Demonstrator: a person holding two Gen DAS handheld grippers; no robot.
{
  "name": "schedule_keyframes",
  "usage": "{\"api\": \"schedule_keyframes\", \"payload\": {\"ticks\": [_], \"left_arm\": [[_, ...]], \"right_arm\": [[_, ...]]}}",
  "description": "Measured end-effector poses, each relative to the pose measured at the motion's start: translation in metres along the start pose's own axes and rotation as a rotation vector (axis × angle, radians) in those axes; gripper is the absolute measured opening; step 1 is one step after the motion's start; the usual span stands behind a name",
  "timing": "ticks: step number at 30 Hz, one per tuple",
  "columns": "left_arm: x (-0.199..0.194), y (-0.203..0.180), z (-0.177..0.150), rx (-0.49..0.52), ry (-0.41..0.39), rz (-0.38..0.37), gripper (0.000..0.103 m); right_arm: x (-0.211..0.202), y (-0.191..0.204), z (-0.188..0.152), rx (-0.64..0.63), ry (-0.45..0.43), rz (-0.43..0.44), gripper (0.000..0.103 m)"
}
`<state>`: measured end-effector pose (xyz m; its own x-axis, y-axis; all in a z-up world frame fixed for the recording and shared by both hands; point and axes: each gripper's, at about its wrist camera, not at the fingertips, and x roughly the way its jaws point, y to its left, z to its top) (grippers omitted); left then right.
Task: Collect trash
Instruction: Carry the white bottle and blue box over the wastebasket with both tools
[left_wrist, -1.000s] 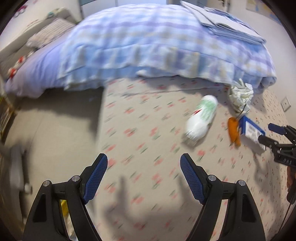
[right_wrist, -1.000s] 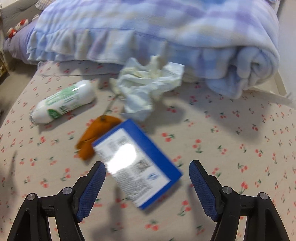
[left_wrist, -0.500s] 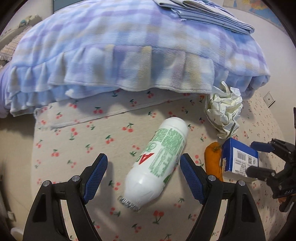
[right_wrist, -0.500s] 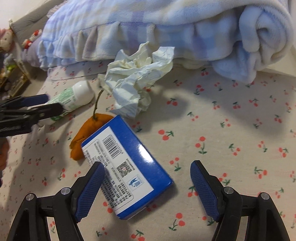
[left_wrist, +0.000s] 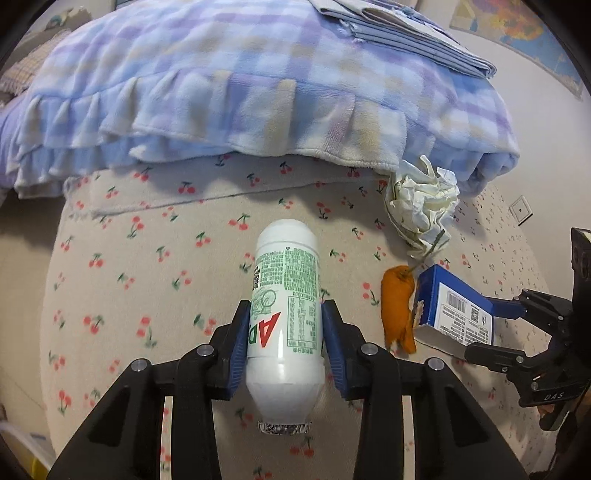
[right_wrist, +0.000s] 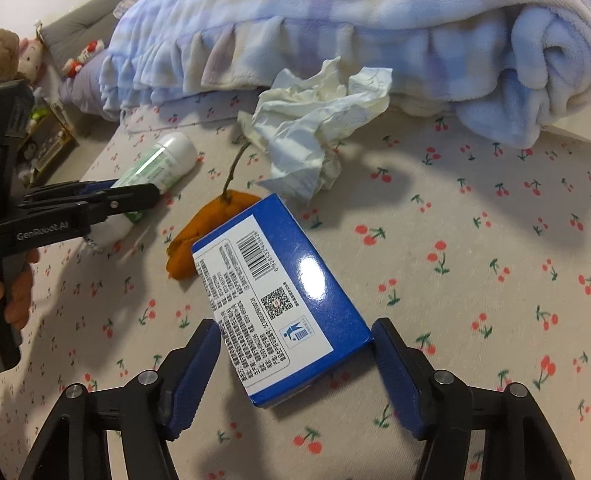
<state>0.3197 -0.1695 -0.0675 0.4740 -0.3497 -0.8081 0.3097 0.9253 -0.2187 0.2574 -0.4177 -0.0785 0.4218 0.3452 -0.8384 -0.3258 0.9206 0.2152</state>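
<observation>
The left hand-held gripper (left_wrist: 284, 339) is clamped on the white bottle (left_wrist: 284, 306) lying on the bed (left_wrist: 147, 236); the right hand-held gripper (right_wrist: 295, 365) stands apart, straddling the blue box (right_wrist: 273, 291).

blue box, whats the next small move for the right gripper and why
Probably close the right gripper on the blue box. Its fingers already straddle the box's near end, the left pad nearly touching and a small gap on the right. The left gripper already clamps the bottle.

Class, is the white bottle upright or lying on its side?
On its side: the white bottle lies lengthwise on the cherry-print sheet, neck toward the camera.
</observation>
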Motion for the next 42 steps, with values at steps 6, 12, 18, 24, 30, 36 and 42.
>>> {"api": "schedule_keyframes", "payload": {"ticks": [6, 12, 18, 24, 30, 36, 42], "left_arm": [[-0.043, -0.005, -0.016, -0.019, -0.009, 0.016, 0.04], [-0.092, -0.008, -0.038, -0.055, -0.025, 0.012, 0.04], [-0.136, -0.004, -0.065, -0.066, -0.036, 0.023, 0.04], [-0.17, 0.006, -0.097, -0.093, -0.036, 0.034, 0.04], [-0.192, 0.027, -0.126, -0.137, -0.037, 0.054, 0.04], [-0.211, 0.065, -0.155, -0.203, -0.038, 0.085, 0.04], [-0.229, 0.103, -0.174, -0.259, -0.053, 0.124, 0.04]], "right_arm": [[-0.02, 0.018, -0.003, 0.019, 0.02, -0.011, 0.071], [-0.043, 0.041, -0.011, 0.029, 0.03, -0.04, 0.071], [-0.063, 0.071, -0.023, 0.036, 0.035, -0.051, 0.071], [-0.081, 0.102, -0.037, 0.046, 0.025, -0.028, 0.071], [-0.088, 0.126, -0.053, 0.06, 0.034, -0.005, 0.071], [-0.075, 0.146, -0.059, 0.08, 0.054, 0.02, 0.071], [-0.057, 0.188, -0.051, 0.017, 0.076, 0.073, 0.071]]}}
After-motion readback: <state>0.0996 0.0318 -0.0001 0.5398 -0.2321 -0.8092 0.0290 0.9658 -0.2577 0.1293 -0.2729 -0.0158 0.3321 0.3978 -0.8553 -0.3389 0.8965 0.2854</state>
